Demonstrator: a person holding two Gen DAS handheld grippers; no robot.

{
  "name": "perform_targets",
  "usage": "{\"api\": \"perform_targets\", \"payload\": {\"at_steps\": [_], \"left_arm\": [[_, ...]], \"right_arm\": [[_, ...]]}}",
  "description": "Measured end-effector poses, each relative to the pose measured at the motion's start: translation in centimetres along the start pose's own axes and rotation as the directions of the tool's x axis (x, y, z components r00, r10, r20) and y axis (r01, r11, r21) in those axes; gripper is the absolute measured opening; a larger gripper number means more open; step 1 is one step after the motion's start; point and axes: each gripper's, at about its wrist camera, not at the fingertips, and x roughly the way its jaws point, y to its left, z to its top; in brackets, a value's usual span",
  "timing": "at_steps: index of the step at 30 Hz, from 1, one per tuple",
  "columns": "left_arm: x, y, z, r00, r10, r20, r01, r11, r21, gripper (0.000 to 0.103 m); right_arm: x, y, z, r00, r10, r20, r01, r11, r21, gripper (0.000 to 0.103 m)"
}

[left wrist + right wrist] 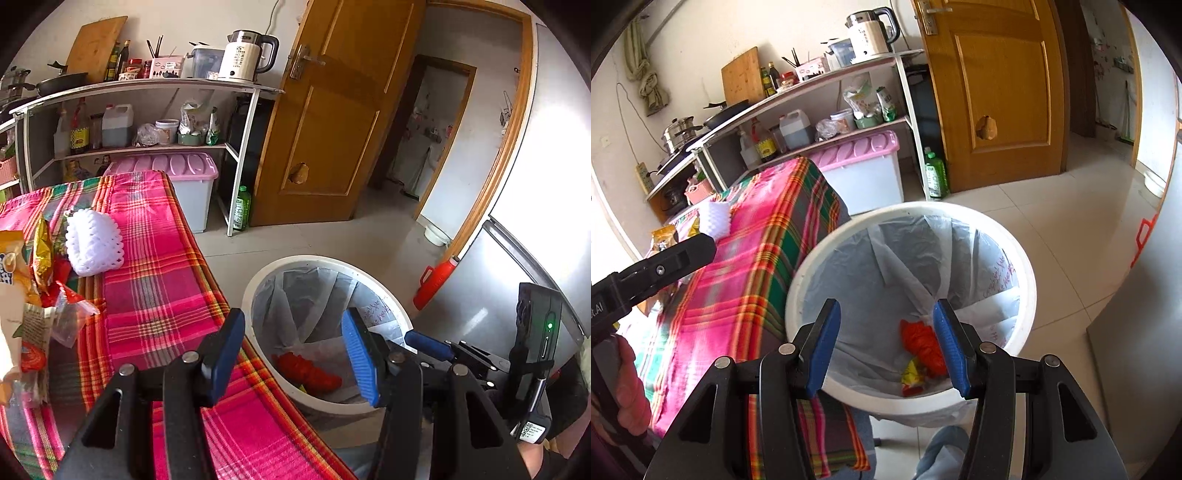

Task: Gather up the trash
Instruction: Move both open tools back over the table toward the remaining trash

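A white trash bin (258, 280) with a plastic liner stands on the floor beside the table; it also shows in the right wrist view (798, 295). An orange-red wrapper (923, 343) and a yellow wrapper (910, 373) lie in its bottom. My right gripper (886, 345) is open and empty above the bin. My left gripper (293, 356) is open and empty over the table edge next to the bin. A white foam fruit net (92, 242) and several snack wrappers (26, 295) lie on the plaid tablecloth (159, 295).
A kitchen shelf (147, 88) with a kettle, bottles and pans stands behind the table. A pink-lidded storage box (184, 173), a green bottle (242, 208), a wooden door (332, 110) and a silver fridge (517, 240) surround the tiled floor.
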Motion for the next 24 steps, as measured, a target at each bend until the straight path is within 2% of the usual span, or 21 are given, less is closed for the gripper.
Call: {"api": "perform_targets", "payload": {"at_steps": [11,24], "left_arm": [[-6.0,3.2,-0.9,0.991,0.081,0.107,-0.075,0.996,-0.056,0.058],[-11.1,8.5,-3.3,0.962,0.233,0.139,-0.214,0.967,-0.14,0.058]], "right_arm": [[-2.6,5.1,-0.1,0.998,0.067,0.009,-0.066,0.994,-0.083,0.053],[-3.4,11.5,-1.0,0.986,0.168,-0.001,-0.165,0.969,-0.184,0.053]]}}
